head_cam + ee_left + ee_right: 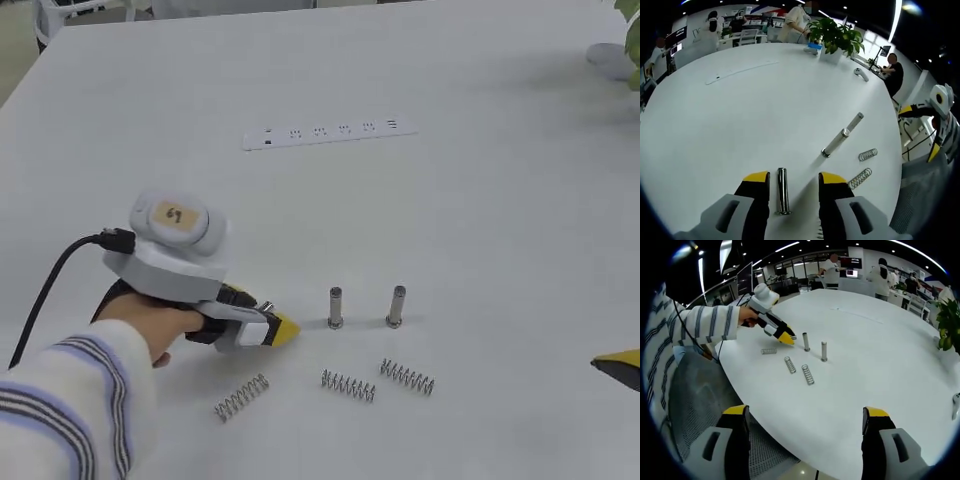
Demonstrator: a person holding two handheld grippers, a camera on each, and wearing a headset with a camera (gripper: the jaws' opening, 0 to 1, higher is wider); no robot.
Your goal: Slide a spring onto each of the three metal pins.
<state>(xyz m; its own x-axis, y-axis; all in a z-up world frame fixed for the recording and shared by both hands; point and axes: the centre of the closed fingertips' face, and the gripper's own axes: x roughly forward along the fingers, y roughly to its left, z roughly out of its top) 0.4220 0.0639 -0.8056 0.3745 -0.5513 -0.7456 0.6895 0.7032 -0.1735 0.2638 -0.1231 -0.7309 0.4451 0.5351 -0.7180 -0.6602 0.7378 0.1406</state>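
Head view: I look down on the table point(480, 200), near. Left gripper view: low over the tabletop, one pin point(782, 192) lower centre, very close. Right gripper view: beyond the table edge, farther back. Shared: standing pins point(824, 351), springs point(807, 374).

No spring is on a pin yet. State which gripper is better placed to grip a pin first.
Left. The left gripper is open with a metal pin standing between its jaws. The right gripper, also open, sits back at the table's edge, far from the springs.

Left gripper point(284, 330): white-grey body, yellow-tipped black jaws; tan handwritten label point(174, 215) on top; black cable point(48, 288); white sleeve point(70, 405), dark-striped.
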